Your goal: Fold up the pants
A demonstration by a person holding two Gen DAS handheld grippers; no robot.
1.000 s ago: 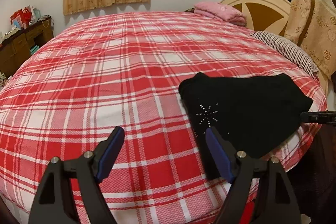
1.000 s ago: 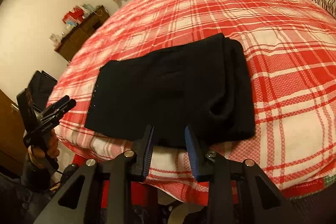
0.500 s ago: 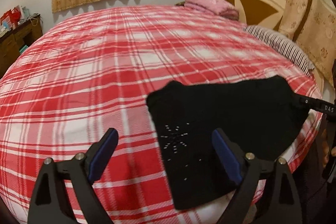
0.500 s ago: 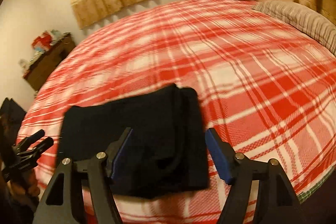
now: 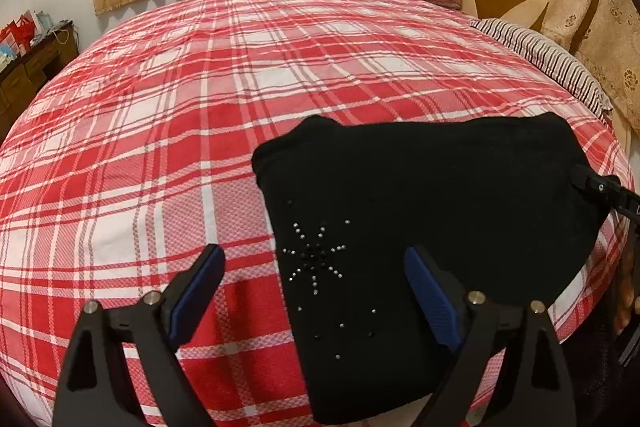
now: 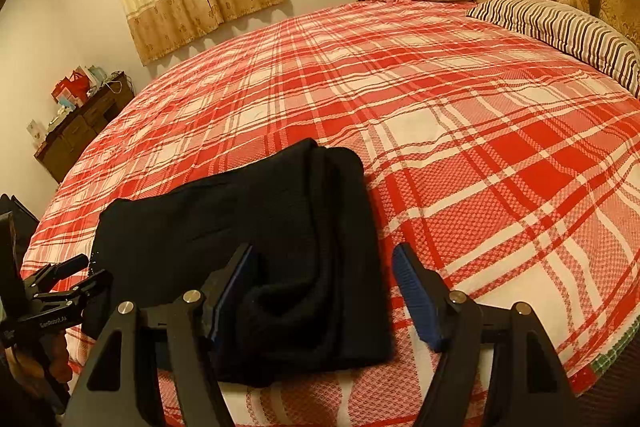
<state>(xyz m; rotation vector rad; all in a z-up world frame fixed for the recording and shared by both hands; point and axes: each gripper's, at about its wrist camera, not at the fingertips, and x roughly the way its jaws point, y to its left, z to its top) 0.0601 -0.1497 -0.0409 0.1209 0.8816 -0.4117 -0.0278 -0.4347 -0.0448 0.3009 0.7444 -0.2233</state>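
Black pants (image 5: pixel 424 211) lie folded at the near edge of the bed (image 5: pixel 168 131), long axis left-right. Left tongs (image 5: pixel 314 293) wide, empty, straddling the pants' left end. Right tongs (image 6: pixel 322 293) wide, empty, straddling the right end. Both about equally near; neither gripping.

Black pants (image 5: pixel 432 195) (image 6: pixel 248 227) — folded into compact, roughly rectangular bundle, lying flat near front edge of bed (image 5: pixel 168 131) (image 6: pixel 480 147). Small silver studs in starburst pattern on top layer toward one end; opposite end shows stacked folded layers — soft, slightly rumpled.
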